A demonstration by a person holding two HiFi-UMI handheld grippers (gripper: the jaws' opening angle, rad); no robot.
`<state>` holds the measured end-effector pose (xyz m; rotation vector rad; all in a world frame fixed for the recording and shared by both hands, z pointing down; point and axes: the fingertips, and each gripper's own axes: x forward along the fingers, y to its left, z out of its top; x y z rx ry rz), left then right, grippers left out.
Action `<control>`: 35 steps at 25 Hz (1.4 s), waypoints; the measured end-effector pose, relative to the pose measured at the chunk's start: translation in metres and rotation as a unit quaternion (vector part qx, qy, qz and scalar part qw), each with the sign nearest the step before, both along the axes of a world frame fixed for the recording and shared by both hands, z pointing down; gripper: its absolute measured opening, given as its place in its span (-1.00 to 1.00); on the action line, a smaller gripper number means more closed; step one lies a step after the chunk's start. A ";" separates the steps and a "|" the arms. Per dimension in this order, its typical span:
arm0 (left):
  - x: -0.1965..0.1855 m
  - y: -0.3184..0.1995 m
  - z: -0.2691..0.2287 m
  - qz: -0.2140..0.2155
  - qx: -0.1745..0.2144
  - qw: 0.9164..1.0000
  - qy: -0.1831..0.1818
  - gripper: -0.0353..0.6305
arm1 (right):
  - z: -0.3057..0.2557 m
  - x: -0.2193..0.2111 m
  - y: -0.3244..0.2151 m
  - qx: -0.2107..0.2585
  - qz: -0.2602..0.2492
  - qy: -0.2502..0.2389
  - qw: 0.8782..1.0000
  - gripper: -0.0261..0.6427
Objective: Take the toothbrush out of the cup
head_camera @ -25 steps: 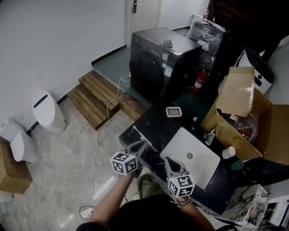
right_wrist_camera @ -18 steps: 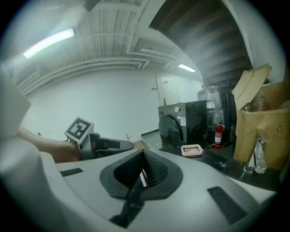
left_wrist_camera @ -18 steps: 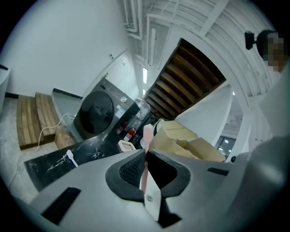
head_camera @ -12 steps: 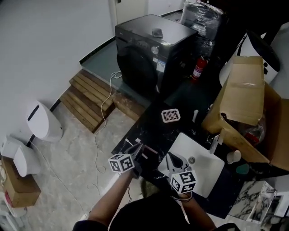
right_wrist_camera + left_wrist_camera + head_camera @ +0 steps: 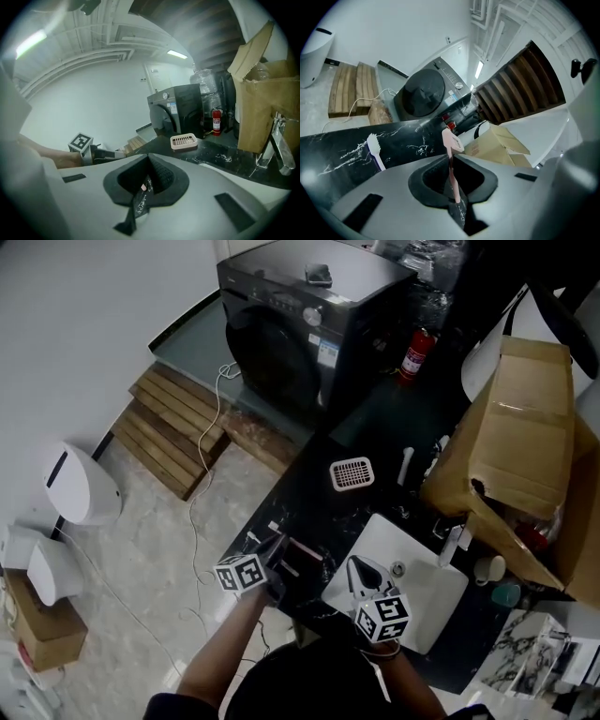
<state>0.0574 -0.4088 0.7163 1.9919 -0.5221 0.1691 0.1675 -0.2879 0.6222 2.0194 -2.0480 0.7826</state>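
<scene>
Countertop (image 5: 309, 512) of black veined stone runs from near to far, with a white sink (image 5: 424, 604) set into its near end and a slatted soap dish (image 5: 352, 472) farther along. Beyond it stand a dark washing machine (image 5: 291, 324) and a red fire extinguisher (image 5: 416, 352). An open cardboard box (image 5: 530, 418) crowds the right side. To the left lie a pale stone floor (image 5: 159, 549), some wooden steps (image 5: 169, 432) and a trailing cable. The left gripper (image 5: 279, 555) is clenched on the pink toothbrush (image 5: 451, 145), whose head stands up clear of the jaws above the near left edge of the counter. A second toothbrush (image 5: 373, 149), white-bristled, lies flat on the stone. The right gripper (image 5: 360, 570) hangs over the sink with its jaws drawn together. A pinkish speck in the slit is too small to name. By the box sit 2 small vessels, a white vessel (image 5: 487, 569) and a teal vessel (image 5: 506, 594); which is the cup cannot be told. The person's arms are cut off at the near edge.
</scene>
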 end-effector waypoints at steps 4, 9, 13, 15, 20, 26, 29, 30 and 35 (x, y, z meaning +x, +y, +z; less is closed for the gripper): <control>0.002 -0.002 0.012 0.011 -0.006 0.999 -0.037 -0.73 | 0.004 0.015 -0.001 -0.002 0.013 0.004 1.000 -0.88; 0.006 -0.001 0.021 0.018 -0.016 0.997 -0.071 -0.69 | 0.004 0.040 -0.001 0.007 0.045 0.022 0.999 -0.88; 0.007 -0.002 0.026 0.016 -0.015 0.996 -0.085 -0.66 | 0.009 0.044 0.003 0.004 0.048 0.016 0.999 -0.88; 0.007 -0.002 0.028 0.013 -0.014 0.996 -0.088 -0.65 | 0.009 0.044 0.006 0.001 0.046 0.021 0.999 -0.88; 0.003 -0.002 0.029 0.012 -0.009 0.994 -0.104 -0.64 | 0.007 0.044 0.012 0.002 0.043 0.027 0.999 -0.88; -0.002 0.000 0.025 0.010 -0.003 0.995 -0.103 -0.63 | 0.000 0.044 0.015 0.011 0.046 0.030 0.998 -0.88; -0.003 0.002 0.018 0.010 0.006 0.995 -0.100 -0.62 | -0.003 0.042 0.019 0.016 0.045 0.031 0.998 -0.88; -0.003 0.004 0.015 0.010 0.010 0.995 -0.099 -0.62 | -0.004 0.040 0.021 0.018 0.044 0.032 0.998 -0.88; -0.007 0.019 -0.014 0.015 0.047 0.995 -0.084 -0.62 | -0.016 0.033 0.033 0.033 0.038 0.041 0.998 -0.88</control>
